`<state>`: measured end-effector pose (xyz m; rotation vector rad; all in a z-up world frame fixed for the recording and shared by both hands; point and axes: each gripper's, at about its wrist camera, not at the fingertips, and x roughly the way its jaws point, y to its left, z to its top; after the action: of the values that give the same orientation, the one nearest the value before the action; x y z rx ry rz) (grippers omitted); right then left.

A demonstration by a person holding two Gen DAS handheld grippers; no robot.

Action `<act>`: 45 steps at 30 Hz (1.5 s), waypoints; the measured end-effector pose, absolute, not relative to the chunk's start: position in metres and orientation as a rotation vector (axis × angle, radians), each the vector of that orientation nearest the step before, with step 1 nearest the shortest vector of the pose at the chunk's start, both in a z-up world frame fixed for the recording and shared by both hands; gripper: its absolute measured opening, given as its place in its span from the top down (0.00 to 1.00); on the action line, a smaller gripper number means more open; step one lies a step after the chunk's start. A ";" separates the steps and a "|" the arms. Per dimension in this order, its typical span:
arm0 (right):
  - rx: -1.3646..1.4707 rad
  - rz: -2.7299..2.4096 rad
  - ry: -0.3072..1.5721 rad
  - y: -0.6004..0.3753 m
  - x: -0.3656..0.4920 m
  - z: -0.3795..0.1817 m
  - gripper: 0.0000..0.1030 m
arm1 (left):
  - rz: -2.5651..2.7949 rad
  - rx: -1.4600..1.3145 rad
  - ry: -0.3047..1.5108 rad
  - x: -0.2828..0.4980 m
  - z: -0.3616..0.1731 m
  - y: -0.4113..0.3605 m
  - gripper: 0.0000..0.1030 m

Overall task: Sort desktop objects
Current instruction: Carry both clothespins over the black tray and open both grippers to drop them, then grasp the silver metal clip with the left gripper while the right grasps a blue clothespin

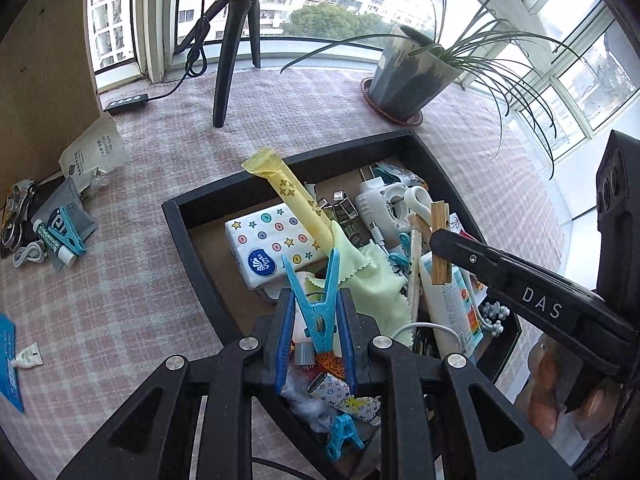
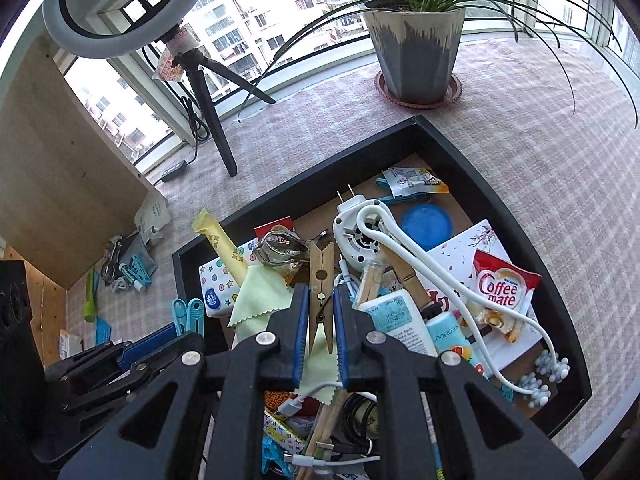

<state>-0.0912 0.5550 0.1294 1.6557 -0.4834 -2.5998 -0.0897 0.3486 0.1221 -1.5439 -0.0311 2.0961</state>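
My left gripper (image 1: 317, 320) is shut on a blue plastic clothespin (image 1: 320, 300), held upright over the near left part of the black tray (image 1: 212, 288). My right gripper (image 2: 321, 316) is shut on a wooden clothespin (image 2: 321, 300) above the same tray (image 2: 560, 280); that wooden clothespin (image 1: 440, 240) shows to the right in the left wrist view, and the blue clothespin (image 2: 188, 312) at lower left in the right wrist view. The tray holds a tissue pack (image 1: 272, 248), a yellow-green cloth (image 1: 376, 280), a yellow sachet (image 1: 288, 192), a white charger (image 2: 360, 232) and a Coffee mate packet (image 2: 500, 288).
A potted plant (image 1: 408, 76) stands behind the tray and a black tripod (image 1: 228, 52) at back left. On the checked cloth at left lie another blue clip (image 1: 72, 228), a lip balm (image 1: 54, 244), keys (image 1: 18, 208) and a paper packet (image 1: 94, 152). A person's fingers (image 1: 560, 400) show lower right.
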 end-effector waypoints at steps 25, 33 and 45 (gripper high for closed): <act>1.569 -2.488 -0.333 0.464 -0.117 0.145 0.65 | 2.219 -1.595 -0.112 -0.131 0.125 0.268 0.52; 1.568 -2.318 -0.210 0.378 -0.153 0.130 0.73 | 2.342 -1.674 -0.173 -0.179 0.117 0.172 0.55; 1.684 -2.109 -0.210 0.286 -0.213 0.075 0.83 | 2.374 -1.833 -0.303 -0.243 0.075 0.083 0.73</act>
<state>-0.2130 0.2858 0.0749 1.6838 -0.2098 -2.1090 -0.2434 0.0826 0.0745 -1.8333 -0.3026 2.3739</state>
